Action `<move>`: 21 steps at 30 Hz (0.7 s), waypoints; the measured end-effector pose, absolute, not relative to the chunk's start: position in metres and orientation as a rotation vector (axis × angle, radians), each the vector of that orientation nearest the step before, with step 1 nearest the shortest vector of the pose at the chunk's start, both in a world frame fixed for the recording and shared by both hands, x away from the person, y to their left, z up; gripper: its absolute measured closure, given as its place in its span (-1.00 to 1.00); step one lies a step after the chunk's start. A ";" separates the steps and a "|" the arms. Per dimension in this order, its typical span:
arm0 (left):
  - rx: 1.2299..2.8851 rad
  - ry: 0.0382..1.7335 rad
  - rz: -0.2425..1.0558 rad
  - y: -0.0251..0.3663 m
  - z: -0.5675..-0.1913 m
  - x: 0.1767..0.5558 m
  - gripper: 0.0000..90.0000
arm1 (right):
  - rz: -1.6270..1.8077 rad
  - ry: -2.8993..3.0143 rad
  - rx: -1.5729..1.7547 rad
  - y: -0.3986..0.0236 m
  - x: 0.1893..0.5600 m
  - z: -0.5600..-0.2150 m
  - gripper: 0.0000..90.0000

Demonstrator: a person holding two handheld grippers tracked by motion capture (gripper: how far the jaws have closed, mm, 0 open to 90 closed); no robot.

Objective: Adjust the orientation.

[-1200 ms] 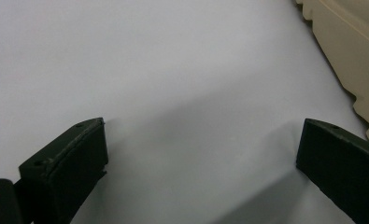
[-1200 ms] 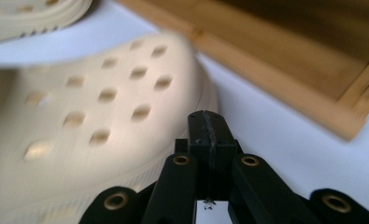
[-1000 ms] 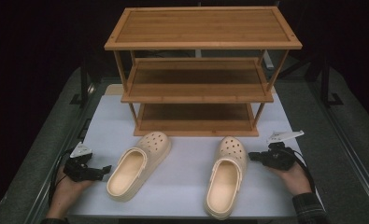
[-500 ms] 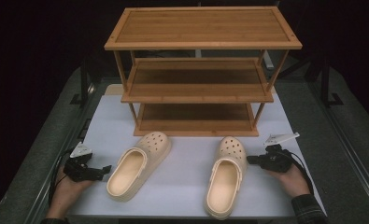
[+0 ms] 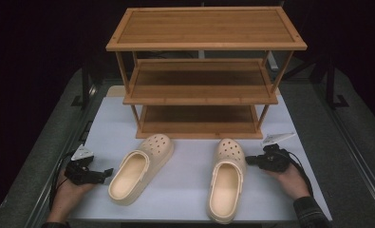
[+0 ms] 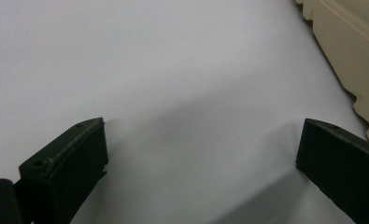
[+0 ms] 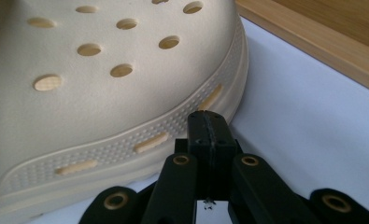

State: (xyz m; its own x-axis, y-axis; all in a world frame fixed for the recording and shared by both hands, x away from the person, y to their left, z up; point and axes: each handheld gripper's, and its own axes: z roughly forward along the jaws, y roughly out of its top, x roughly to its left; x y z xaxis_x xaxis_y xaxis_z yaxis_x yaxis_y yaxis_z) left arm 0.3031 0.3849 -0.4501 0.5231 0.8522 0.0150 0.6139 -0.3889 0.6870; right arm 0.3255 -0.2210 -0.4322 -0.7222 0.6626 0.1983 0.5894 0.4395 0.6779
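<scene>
Heel end of the right-hand cream perforated foam clog (image 5: 226, 179) cut off at the bench's (image 5: 185, 187) near edge in the high view; toe cap and ribbed side band alone visible in the right gripper view (image 7: 112, 84), heel out of frame. Left-hand cream perforated foam clog (image 5: 138, 167) seen whole from above, reduced in the left gripper view to a scalloped sole edge (image 6: 355, 60) at the upper right corner. Forearms cropped at the bottom of the high view. Lowest shelf of the three-tier bamboo shoe rack (image 5: 201, 76) in shadow, far corners hard to make out; all three shelves bare so far as seen. Both clogs sole-down on the white bench top in front of the rack, toes towards it, the left one angled to the right, the right one nearly straight; round vent holes over the toes, open foot wells with nothing inside. Left gripper (image 5: 104, 174) low on the bench, just beside the left clog's outer side, apart from it; jaws wide apart in its own view (image 6: 198, 158), bare bench between them. Right gripper (image 5: 248, 160) just beside the right clog's toe side; jaws pressed together, nothing between them, tips (image 7: 209, 128) close against the ribbed band, contact not determinable.
</scene>
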 end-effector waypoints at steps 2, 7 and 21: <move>2.134 1.187 0.490 0.385 -0.450 0.303 -0.97 | 1.156 2.586 1.118 -0.217 0.328 -0.432 1.00; 2.136 1.187 0.491 0.385 -0.450 0.303 -0.97 | 1.157 2.599 1.092 -0.205 0.336 -0.431 1.00; 2.135 1.187 0.491 0.385 -0.450 0.303 -0.97 | 1.174 2.642 1.024 -0.167 0.356 -0.429 1.00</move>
